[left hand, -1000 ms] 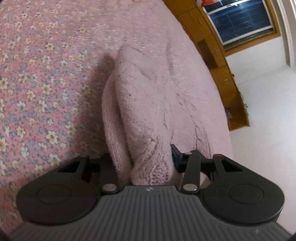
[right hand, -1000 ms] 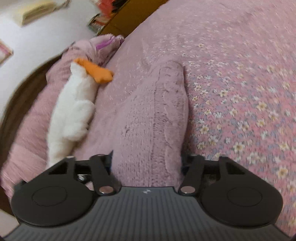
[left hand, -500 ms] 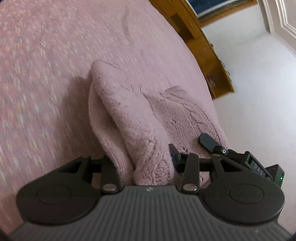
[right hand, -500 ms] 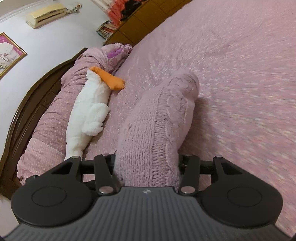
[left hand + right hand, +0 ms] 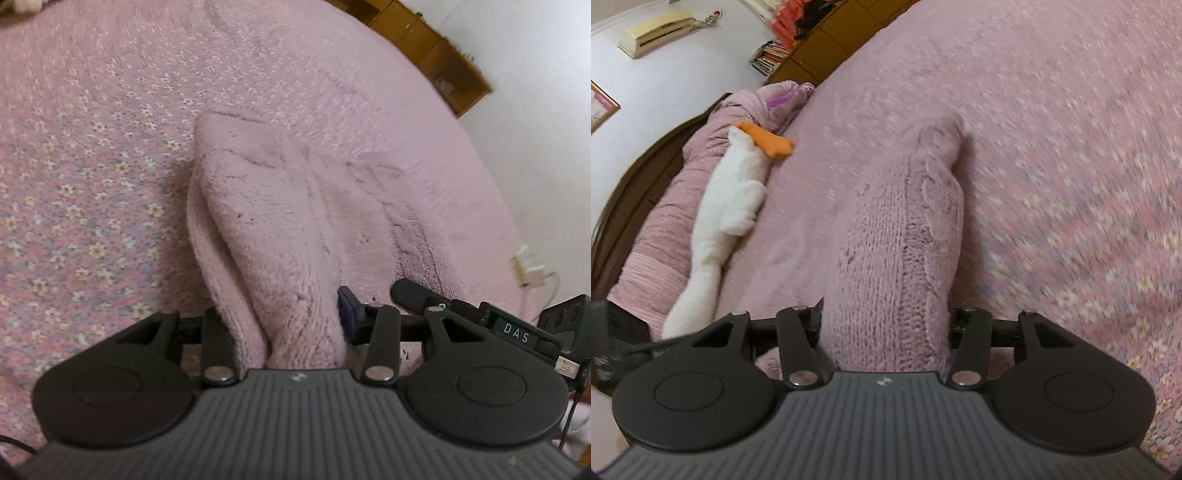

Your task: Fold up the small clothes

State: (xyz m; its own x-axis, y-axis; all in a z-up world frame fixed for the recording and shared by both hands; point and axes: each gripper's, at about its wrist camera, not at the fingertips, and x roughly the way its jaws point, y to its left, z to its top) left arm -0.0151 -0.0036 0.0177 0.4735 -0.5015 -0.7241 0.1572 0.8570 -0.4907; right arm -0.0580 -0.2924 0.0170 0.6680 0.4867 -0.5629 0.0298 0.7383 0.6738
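The pale pink knitted garment (image 5: 295, 221) fills both sets of jaws, bunched and draped away onto the pink floral bedspread (image 5: 92, 166). The left gripper (image 5: 295, 325) and right gripper (image 5: 886, 332) each pinch a fold, their jaws having just eased slightly wider. A white plush toy (image 5: 727, 206) lies far left.

"DAS" on right gripper (image 5: 517, 328)

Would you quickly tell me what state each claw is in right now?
Left claw: shut on the pink knitted garment, jaws just eased slightly wider.
Right claw: shut on the same garment, jaws likewise eased.
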